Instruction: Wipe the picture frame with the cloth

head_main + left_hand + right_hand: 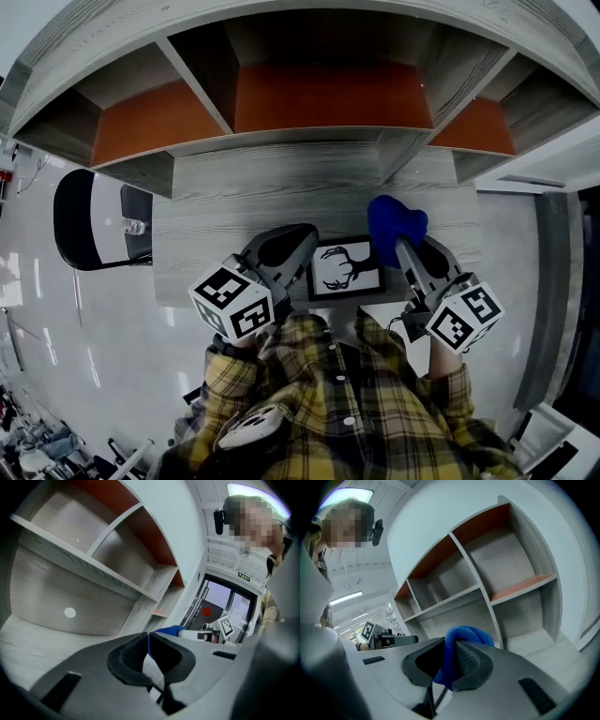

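The picture frame (345,268), black-edged with a deer drawing, lies at the near edge of the grey desk (281,192). My left gripper (302,242) is shut with its tip at the frame's left edge. In the left gripper view its pads (148,645) meet with nothing seen between them, and a bit of the white picture (152,667) shows below. My right gripper (398,242) is shut on the blue cloth (394,220), held just above the frame's right top corner. In the right gripper view the cloth (468,634) bulges out between the pads (451,660).
A shelf unit (328,94) with orange-backed compartments rises at the desk's far side. A black chair (89,220) stands to the left of the desk. The person's plaid shirt (337,394) fills the near foreground. White floor surrounds the desk.
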The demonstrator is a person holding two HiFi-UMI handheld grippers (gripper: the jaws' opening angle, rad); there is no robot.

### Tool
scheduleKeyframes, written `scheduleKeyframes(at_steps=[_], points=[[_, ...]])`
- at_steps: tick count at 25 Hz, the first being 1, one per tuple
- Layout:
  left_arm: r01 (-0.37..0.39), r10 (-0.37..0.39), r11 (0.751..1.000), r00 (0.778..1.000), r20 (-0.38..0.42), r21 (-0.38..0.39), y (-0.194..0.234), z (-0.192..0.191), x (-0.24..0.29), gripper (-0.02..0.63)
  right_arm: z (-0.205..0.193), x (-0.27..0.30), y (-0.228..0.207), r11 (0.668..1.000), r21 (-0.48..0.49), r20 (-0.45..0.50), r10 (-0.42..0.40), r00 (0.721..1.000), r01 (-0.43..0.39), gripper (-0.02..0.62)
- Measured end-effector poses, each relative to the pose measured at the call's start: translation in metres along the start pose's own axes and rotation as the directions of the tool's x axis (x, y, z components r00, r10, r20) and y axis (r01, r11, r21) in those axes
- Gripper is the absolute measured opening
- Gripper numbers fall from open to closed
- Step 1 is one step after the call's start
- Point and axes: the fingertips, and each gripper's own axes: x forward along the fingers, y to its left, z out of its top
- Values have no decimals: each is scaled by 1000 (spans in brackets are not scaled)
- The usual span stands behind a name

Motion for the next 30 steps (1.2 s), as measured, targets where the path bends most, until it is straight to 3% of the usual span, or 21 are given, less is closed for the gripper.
scheduleKeyframes(at_steps=[5, 10, 16, 21, 28, 30], points=[[-51, 57, 998, 988, -143, 42, 41, -42, 11, 9, -23, 8, -5, 999, 29, -35, -40, 999, 41, 51], [-60, 80, 995, 957, -278, 78, 71, -87, 23, 57, -47, 11, -9, 995, 62, -66, -72, 995, 77, 51], [-28, 82, 992, 884, -460, 124, 101, -154, 40, 98, -75, 17, -14, 988, 126, -98, -75, 992, 87, 51], [11, 51, 994, 821, -569, 105, 113, -195, 49, 131, -88, 17, -18, 982, 162, -115, -75, 991, 93, 51], [41, 60, 989, 768, -638, 142, 122, -220, 55, 149, -96, 14, -24, 980, 169, -125, -83, 989, 104, 51], [40, 70, 987, 763, -642, 156, 122, -225, 58, 149, -98, 12, -26, 979, 170, -126, -88, 988, 109, 51]])
